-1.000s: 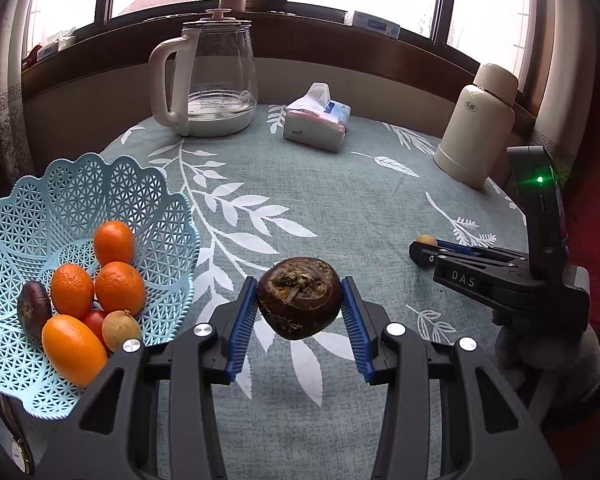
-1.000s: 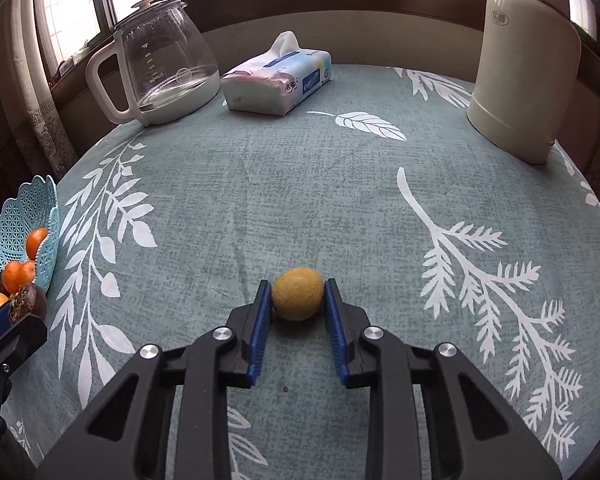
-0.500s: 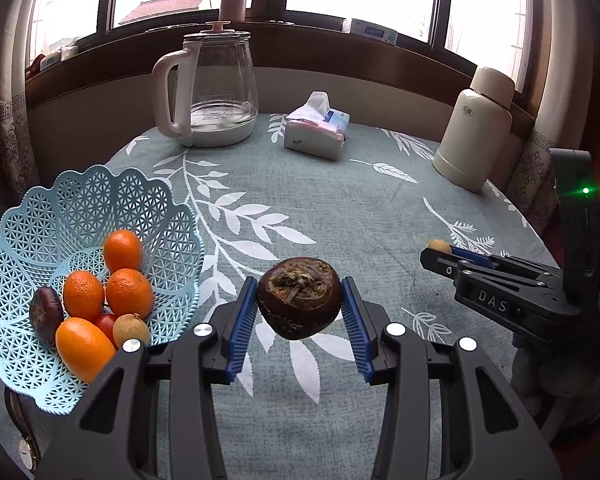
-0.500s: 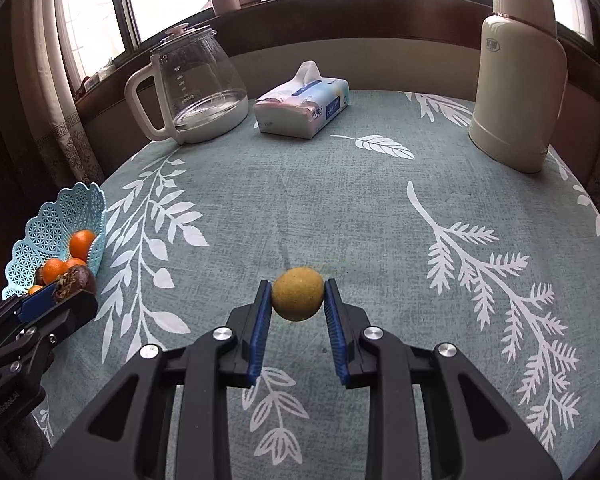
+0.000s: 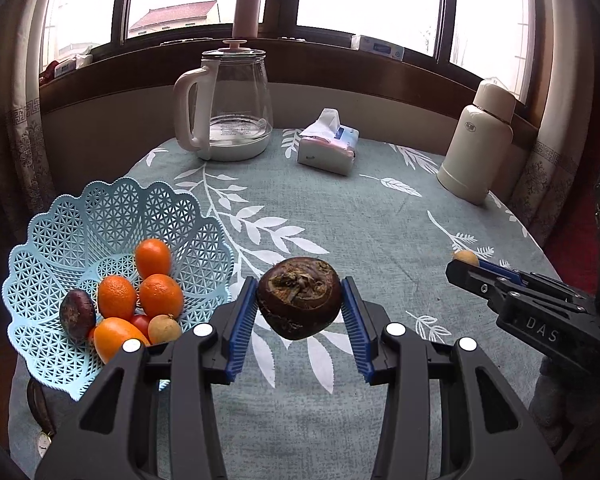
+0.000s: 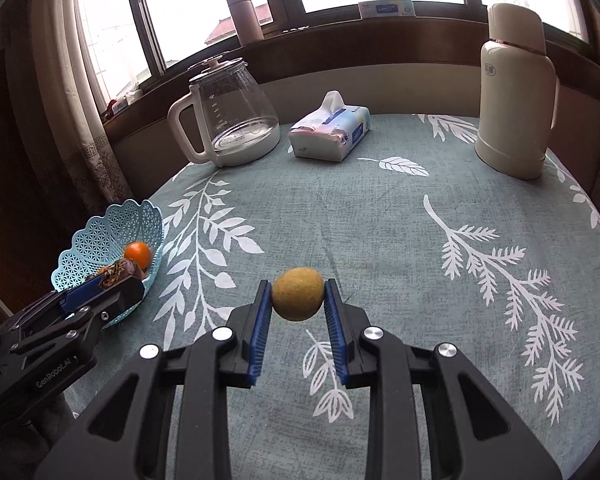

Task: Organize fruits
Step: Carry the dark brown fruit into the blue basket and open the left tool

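A: Teal leaf-print surface [image 6: 340,216]. Fingers?
B: Left gripper [image 5: 300,312] clamps dark brown fruit [image 5: 299,303], right gripper [image 6: 298,304] clamps small yellow fruit [image 6: 298,294], both aloft.
A: Progress?
B: Basket [image 5: 80,216] holds several fruits; seemingly just these two left.
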### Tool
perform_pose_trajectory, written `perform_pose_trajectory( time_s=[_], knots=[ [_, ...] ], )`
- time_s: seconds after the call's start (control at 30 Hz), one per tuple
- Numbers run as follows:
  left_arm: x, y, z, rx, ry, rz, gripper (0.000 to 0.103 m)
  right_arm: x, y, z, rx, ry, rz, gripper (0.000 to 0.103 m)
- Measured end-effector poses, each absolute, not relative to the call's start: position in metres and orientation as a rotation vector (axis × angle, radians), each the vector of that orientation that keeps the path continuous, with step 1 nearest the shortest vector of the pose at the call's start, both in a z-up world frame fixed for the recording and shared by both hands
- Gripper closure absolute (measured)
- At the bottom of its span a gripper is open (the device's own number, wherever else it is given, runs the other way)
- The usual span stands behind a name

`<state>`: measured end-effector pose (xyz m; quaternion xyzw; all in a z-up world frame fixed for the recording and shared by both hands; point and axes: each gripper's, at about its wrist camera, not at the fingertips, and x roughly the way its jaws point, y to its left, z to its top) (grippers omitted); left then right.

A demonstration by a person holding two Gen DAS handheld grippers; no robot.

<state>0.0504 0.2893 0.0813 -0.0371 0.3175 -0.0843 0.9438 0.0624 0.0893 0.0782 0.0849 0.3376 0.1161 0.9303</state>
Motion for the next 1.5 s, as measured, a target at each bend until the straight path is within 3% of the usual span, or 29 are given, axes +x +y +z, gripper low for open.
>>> perform_pose_trajectory(
  time_s=[0.93, 1.5],
  knots=[
    [0.019, 0.369, 0.106, -0.136, 0.577, -0.004, 0.059, -0.001, 0.110, 0.121, 0.204, 0.570, 0.320, 0.076],
    [0.065, 0.457, 0.088, -0.158, 0.650, 0.155, 0.059, -0.004, 0.125, 0.112, 0.197, 0.598, 0.347, 0.076]
  ],
)
